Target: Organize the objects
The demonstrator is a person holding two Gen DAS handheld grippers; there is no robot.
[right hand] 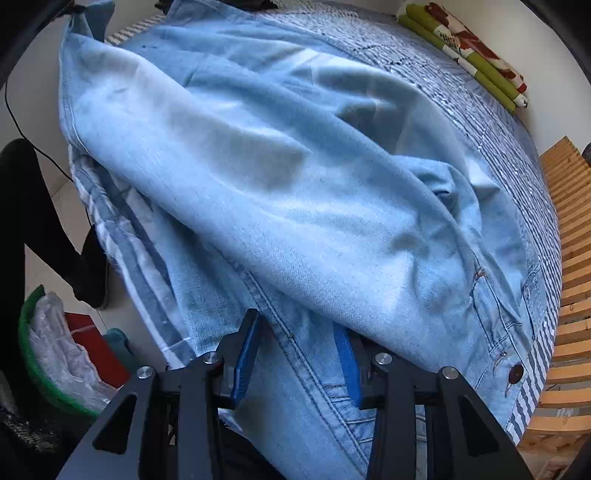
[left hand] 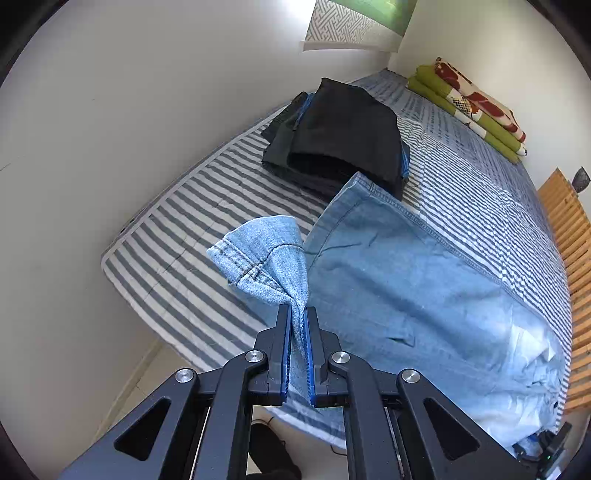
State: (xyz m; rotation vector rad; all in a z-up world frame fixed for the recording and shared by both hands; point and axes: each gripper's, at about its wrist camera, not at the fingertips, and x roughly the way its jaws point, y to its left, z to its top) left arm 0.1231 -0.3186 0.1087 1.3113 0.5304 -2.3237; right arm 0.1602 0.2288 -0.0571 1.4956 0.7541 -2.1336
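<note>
Room: white walls; patterned curtain (left hand: 343,26) at the far window; wooden slats (left hand: 569,236) along one side of the bed.
Bed: striped cover (left hand: 184,236) over the full top; folded green floral blanket (left hand: 469,107) at the far end.
Jeans: light blue jeans (left hand: 406,280) spread on the bed; long axis runs from the near edge toward the far end; waistband with button (right hand: 515,373) lies at the near side, one leg hem lifted.
Dark pile: folded dark clothes (left hand: 343,136) stacked on the cover, just beyond the jeans.
Bin: green bin (right hand: 44,354) with a plastic liner on the floor beside the bed.
Left tongs (left hand: 297,350): pinching the lifted hem, held above the cover.
Right tongs (right hand: 299,354): spread, denim between the pads (right hand: 243,354), not gripped.
</note>
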